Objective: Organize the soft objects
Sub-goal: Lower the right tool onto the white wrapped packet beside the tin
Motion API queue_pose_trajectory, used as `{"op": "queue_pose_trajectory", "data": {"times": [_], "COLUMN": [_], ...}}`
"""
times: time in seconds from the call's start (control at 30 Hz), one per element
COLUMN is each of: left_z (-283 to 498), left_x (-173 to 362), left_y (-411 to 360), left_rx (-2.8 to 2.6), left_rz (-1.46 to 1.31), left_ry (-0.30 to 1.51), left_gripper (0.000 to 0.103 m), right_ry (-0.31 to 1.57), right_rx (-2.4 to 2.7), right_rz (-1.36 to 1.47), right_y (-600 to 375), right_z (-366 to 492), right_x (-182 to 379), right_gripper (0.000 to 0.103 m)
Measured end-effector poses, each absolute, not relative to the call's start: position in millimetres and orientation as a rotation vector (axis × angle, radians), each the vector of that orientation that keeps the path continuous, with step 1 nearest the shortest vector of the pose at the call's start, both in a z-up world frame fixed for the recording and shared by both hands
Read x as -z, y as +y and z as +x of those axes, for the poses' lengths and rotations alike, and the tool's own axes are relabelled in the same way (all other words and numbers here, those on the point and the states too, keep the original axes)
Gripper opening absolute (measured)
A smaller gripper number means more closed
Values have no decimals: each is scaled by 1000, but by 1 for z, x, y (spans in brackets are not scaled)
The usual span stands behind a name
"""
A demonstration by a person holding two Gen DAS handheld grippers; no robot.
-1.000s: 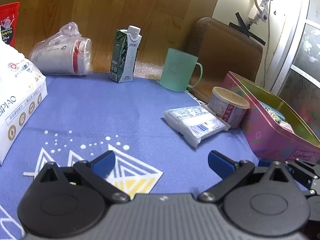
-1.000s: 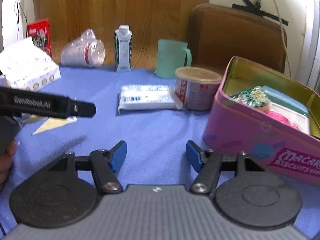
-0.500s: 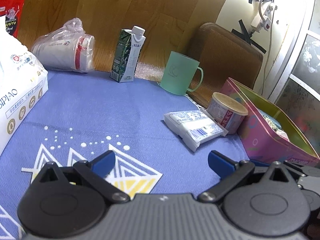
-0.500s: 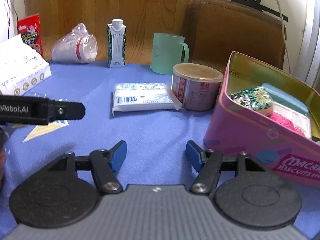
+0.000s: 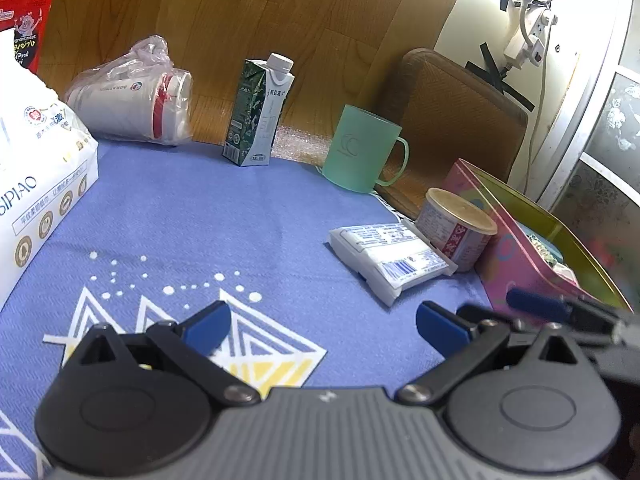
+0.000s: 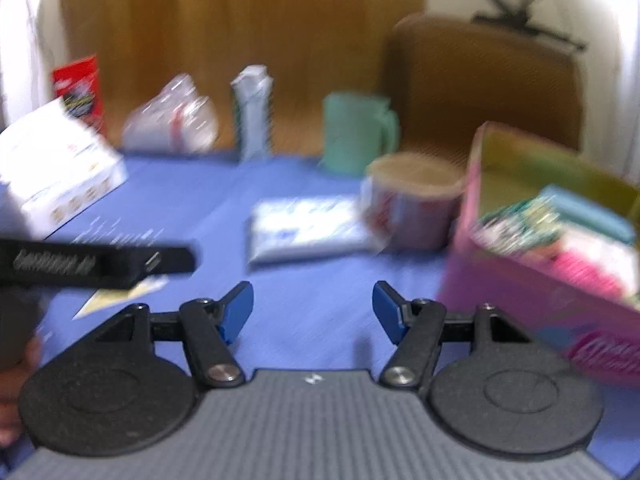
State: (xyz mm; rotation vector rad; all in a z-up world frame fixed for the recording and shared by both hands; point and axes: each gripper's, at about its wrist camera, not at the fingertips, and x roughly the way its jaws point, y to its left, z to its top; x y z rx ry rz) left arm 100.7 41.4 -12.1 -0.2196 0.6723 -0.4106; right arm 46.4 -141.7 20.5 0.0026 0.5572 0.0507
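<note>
The white tissue pack (image 5: 390,258) lies flat on the blue cloth (image 5: 208,208) that covers my desk, its far end touching a round paper tub (image 5: 456,232) with a tan lid. Just beside the tub stands the pink biscuit tin (image 5: 516,268), lid off, with a green patterned pad (image 6: 516,216), a light blue block (image 6: 588,212) and something bright pink (image 6: 592,268) inside; the right wrist view is blurred, so I cannot tell more about them.

My left gripper (image 5: 322,322) hovers above the cloth with its blue fingers spread wide and nothing between them, short of the tissue pack. My right gripper (image 6: 312,308) is also released, fingers apart over bare cloth, with the tissue pack ahead of it and the tin at its right.

Further back, a mint green mug (image 5: 360,152) stands near a brown board (image 5: 452,120) that leans on the wall. A green and white milk carton (image 5: 258,116) is upright left of the mug, and a stack of paper cups in a plastic bag (image 5: 132,96) lies on its side beyond it. A large white tissue bag (image 5: 36,176) sits at the far left, with a red snack packet (image 5: 28,20) behind it.
</note>
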Motion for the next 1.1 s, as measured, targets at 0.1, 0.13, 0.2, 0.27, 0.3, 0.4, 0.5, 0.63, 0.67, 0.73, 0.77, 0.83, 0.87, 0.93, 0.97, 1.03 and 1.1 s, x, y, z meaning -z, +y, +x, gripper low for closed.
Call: {"op": "queue_pose_trajectory", "data": {"times": [0.1,0.13,0.2,0.27,0.3,0.4,0.5,0.63,0.67,0.73,0.77,0.83,0.87,0.93,0.97,1.03,1.1], "left_z": [102,102,102,101,101,98,99,98,98,99,99,100,100,101,102,104,103], "left_x": [12,12,12,12,12,11,12,11,11,11,11,10,10,10,10,10,11], "left_y": [43,43,43,43,43,43,46,50,52,56,57,59,60,63,65,69,71], "left_rx": [412,412,410,408,408,383,385,354,339,313,303,288,281,268,262,247,235], "left_rz": [-222,-223,-226,-229,-231,-238,-260,-285,-291,-306,-311,-315,-319,-330,-336,-346,-353], "left_ry": [673,672,672,673,673,672,672,665,662,656,654,649,646,642,642,641,639], "left_gripper": [103,103,103,103,103,103,103,103,103,103,103,103,103,103,103,103,103], "right_ry": [564,569,578,593,599,620,626,646,646,634,627,624,627,631,621,601,617], "right_rx": [-31,-24,-13,-13,-4,-9,-19,-120,-137,-157,-164,-173,-176,-176,-168,-136,-117], "right_rz": [-17,-24,-24,-35,-60,-107,-76,-68,-87,-141,-155,-149,-141,-125,-123,-116,-88], "right_y": [-143,-142,-141,-136,-132,-124,-126,-120,-114,-104,-101,-101,-102,-107,-108,-110,-114], "right_z": [60,66,77,86,87,92,93,89,88,83,81,78,78,79,80,81,86], "right_x": [-19,-17,-14,-9,-7,-2,-1,-6,-6,-5,-5,-5,-5,-8,-10,-12,-9], "right_gripper": [69,69,72,74,76,76,73,32,20,14,15,15,15,16,16,24,41]}}
